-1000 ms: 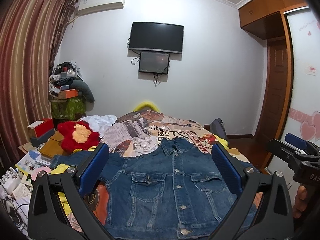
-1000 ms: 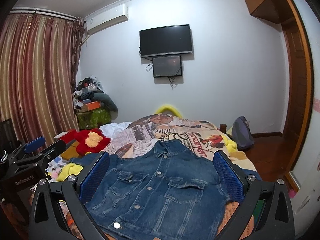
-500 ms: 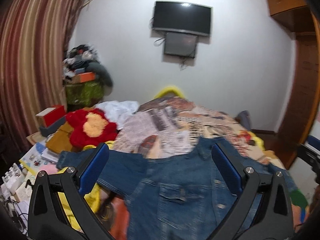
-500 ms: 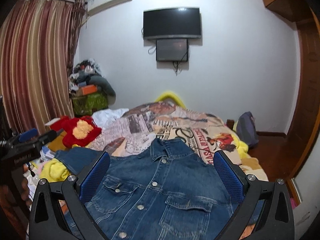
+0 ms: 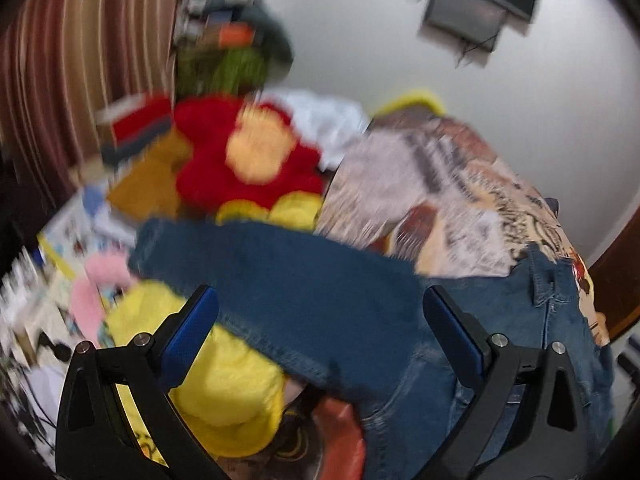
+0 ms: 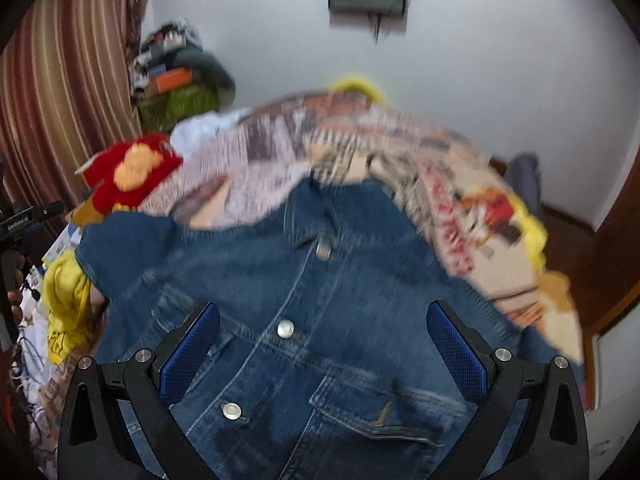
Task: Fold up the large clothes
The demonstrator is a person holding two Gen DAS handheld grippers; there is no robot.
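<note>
A blue denim jacket (image 6: pixel 320 288) lies face up on the bed, buttons showing, collar toward the far wall. In the left wrist view its left sleeve (image 5: pixel 288 280) stretches out to the left over yellow cloth. My left gripper (image 5: pixel 320 320) is open and empty, hovering just above that sleeve near the shoulder. My right gripper (image 6: pixel 322 332) is open and empty, low over the jacket's chest between the button row and the pocket. Both views are motion-blurred.
A newspaper-print bedspread (image 5: pixel 440 184) covers the bed. A red and yellow plush toy (image 5: pixel 248 152) and a yellow garment (image 5: pixel 216 380) lie at the left edge, with books and clutter beside them. Striped curtains (image 6: pixel 60 80) hang on the left. A wooden door (image 6: pixel 624 240) stands on the right.
Both grippers have dropped and tilted down toward the jacket. The left one has swung left over the sleeve; the right one has moved closer to the chest. Both stay open.
</note>
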